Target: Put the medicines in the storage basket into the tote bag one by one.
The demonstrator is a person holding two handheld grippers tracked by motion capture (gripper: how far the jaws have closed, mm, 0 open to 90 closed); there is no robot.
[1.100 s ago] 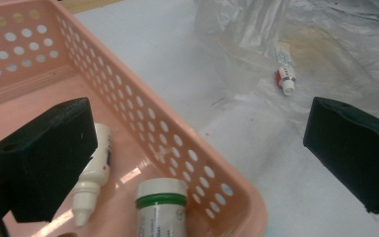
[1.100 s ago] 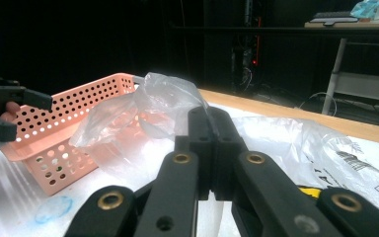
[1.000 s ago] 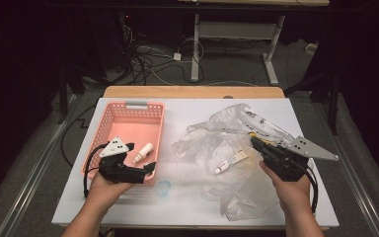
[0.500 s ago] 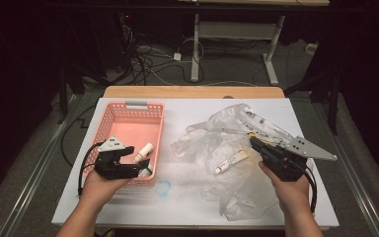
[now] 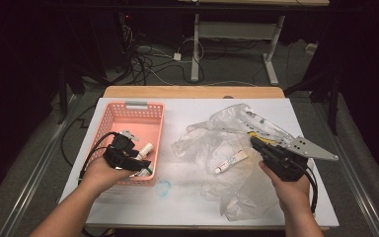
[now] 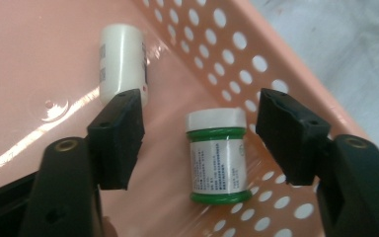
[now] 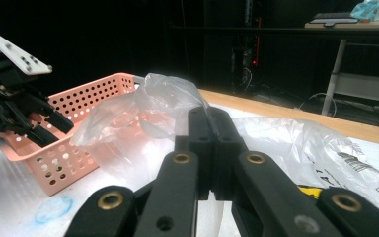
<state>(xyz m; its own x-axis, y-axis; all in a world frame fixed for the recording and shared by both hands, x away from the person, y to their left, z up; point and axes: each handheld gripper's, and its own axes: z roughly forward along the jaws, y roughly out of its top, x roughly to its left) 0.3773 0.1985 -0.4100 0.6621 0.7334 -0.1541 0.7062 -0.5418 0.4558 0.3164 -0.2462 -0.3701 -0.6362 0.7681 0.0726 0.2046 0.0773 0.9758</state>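
Left gripper view puts the green jar (image 6: 219,157) right between my left gripper's (image 6: 200,136) fingers, lying on its side on the basket (image 6: 39,59) floor by the perforated wall, white cap pointing away from me. Its long axis runs along my line of reach, so the fingers face its round sides; they have just been closing but do not touch it yet. A white bottle (image 6: 123,61) lies beyond. My right gripper's (image 7: 209,148) fingers are pressed together, empty, over the plastic bag (image 7: 296,143).
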